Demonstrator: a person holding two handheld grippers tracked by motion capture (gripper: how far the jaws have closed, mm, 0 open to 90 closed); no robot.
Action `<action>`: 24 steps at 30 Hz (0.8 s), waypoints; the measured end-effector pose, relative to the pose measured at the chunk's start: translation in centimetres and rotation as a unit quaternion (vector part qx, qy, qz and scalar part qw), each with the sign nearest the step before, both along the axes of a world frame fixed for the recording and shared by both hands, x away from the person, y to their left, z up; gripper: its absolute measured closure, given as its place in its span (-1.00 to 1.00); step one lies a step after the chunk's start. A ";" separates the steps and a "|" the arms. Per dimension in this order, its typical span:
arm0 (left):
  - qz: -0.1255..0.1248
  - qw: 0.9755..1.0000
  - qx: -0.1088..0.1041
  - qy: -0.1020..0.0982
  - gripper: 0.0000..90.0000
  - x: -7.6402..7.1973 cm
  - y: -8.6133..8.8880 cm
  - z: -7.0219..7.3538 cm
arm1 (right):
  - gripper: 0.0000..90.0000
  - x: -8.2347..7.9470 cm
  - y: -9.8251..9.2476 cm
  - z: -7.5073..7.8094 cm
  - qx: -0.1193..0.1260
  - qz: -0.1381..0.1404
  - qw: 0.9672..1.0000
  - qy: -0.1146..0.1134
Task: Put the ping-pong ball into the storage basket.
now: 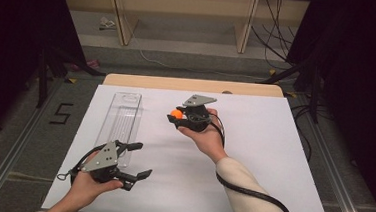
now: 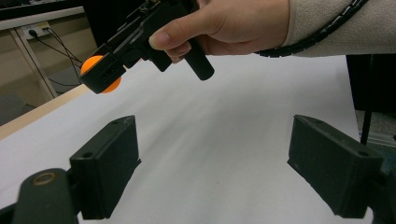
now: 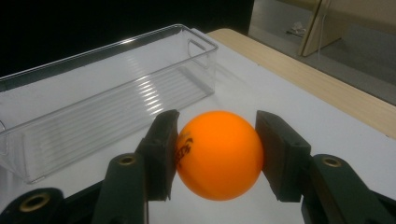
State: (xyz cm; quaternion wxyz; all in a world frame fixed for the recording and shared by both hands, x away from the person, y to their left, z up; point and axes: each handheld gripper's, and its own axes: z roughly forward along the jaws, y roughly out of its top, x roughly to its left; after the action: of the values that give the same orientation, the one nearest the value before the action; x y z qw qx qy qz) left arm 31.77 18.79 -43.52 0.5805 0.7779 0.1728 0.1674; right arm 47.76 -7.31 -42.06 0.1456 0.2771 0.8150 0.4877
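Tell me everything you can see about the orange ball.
The orange ball is small, round and smooth, like matte plastic, with a dark printed mark on one side. It is whole and clean. The right gripper holds it above the white table cover, one black jaw pressing on each side. Nothing else touches it. It hangs just right of the clear, empty plastic tray.

Ball (image 3: 219, 154): small, round, glossy orange, dark printed mark on one side. Clamped between the two black pads of the right gripper (image 1: 176, 116), one pad on each side, lifted off the table.

Tray (image 3: 102, 93): long, narrow, clear plastic with ribbed floor; lies flat just beyond the gripper's jaws.
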 end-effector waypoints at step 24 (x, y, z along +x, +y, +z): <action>-0.001 1.000 0.001 0.000 -0.65 0.0 0.0 0.0 | 0.14 0.2 1.1 0.2 -0.001 0.007 1.000 -0.001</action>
State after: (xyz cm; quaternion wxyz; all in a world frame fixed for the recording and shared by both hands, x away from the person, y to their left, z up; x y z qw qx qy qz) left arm 31.79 18.80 -43.52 0.5801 0.7785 0.1722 0.1666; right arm 47.98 -6.25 -41.85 0.1434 0.2706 0.8173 0.4880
